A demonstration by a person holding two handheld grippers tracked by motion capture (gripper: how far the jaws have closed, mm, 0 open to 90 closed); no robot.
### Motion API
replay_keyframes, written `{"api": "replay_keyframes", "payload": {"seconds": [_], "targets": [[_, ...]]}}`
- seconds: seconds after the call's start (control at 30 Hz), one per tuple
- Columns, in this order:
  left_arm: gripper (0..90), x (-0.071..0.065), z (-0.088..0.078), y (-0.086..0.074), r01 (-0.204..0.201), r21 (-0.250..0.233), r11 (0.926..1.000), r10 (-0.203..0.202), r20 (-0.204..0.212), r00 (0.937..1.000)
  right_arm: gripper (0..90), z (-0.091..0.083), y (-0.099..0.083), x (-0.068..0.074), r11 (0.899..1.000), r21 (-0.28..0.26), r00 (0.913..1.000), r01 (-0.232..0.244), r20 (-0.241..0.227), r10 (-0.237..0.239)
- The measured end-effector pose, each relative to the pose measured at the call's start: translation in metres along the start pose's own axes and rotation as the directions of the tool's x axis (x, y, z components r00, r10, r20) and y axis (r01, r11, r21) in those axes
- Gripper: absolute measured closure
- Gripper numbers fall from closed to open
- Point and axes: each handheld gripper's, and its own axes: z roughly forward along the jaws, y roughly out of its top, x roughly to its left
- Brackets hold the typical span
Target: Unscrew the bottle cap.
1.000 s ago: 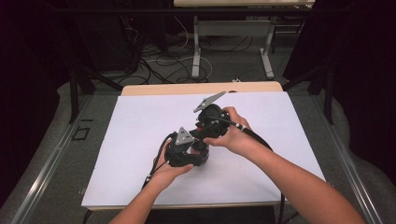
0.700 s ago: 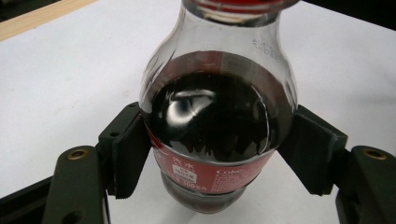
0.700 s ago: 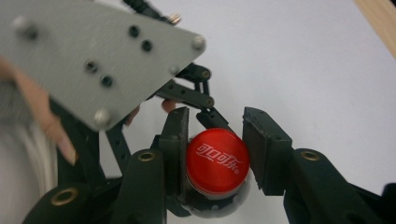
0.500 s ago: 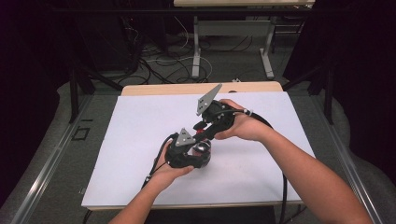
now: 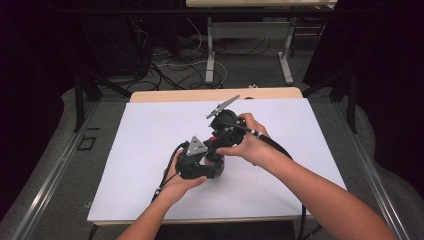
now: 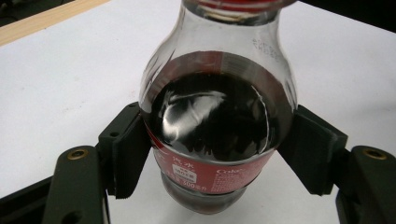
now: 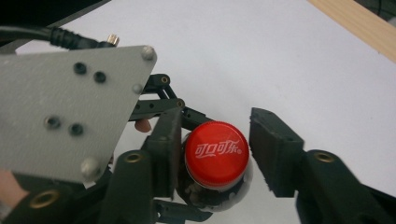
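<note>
Standing upright near the middle of a white table [image 5: 140, 150], a cola bottle [image 6: 217, 126] is gripped by the left gripper [image 6: 217, 158], whose two black pads press the red label from either side. Dark liquid fills the bottle to its shoulder. Above it, the right gripper [image 7: 215, 151] brackets the red cap [image 7: 215, 154]: one pad sits against the cap, the other stands clear with a gap, so the cap is not clamped; these jaws have just been opening. From overhead, both hands meet at the bottle, the right hand [image 5: 250, 142] above the left hand [image 5: 182, 182].
</note>
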Motion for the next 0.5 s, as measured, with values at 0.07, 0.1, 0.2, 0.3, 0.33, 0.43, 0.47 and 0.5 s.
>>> {"api": "replay_keyframes", "payload": {"seconds": [0.07,0.1,0.2,0.3,0.33,0.43,0.47,0.5], "targets": [[30.1,-0.001,0.001,0.000,-0.001,-0.006,1.0000,0.001,-0.006,1.0000,57.5,0.002,0.000,0.001,0.999,-0.004,0.9992,-0.036,0.019,0.036],[30.1,-0.001,0.001,0.000,-0.002,0.001,1.0000,0.002,-0.008,1.0000,58.4,0.002,0.000,0.001,0.999,-0.001,0.9989,-0.041,0.022,0.041],[30.1,-0.001,0.001,0.000,0.000,-0.005,1.0000,0.000,-0.004,1.0000,60.6,0.003,0.001,0.001,0.999,-0.002,0.9991,-0.039,0.019,0.039],[30.1,-0.001,0.000,0.000,0.001,-0.008,1.0000,-0.001,-0.004,1.0000,61.2,0.003,0.002,-0.001,1.000,-0.006,0.9999,0.014,-0.010,-0.014],[30.1,0.000,0.000,0.000,0.000,-0.002,1.0000,0.000,-0.002,1.0000,61.3,0.003,0.002,-0.003,0.999,-0.009,0.9988,0.040,-0.027,-0.040],[30.1,0.000,-0.001,0.000,-0.005,0.004,1.0000,0.005,0.000,1.0000,61.4,0.004,0.004,-0.010,0.991,-0.006,0.9864,0.130,-0.100,-0.130],[30.1,0.000,0.000,0.000,-0.004,-0.003,1.0000,0.004,-0.004,1.0000,61.5,0.003,0.005,-0.013,0.989,0.001,0.9806,0.149,-0.129,-0.148],[30.1,0.000,0.000,-0.001,-0.003,-0.004,1.0000,0.003,-0.002,1.0000,61.4,0.004,0.006,-0.016,0.982,0.001,0.9693,0.189,-0.160,-0.186]]}}
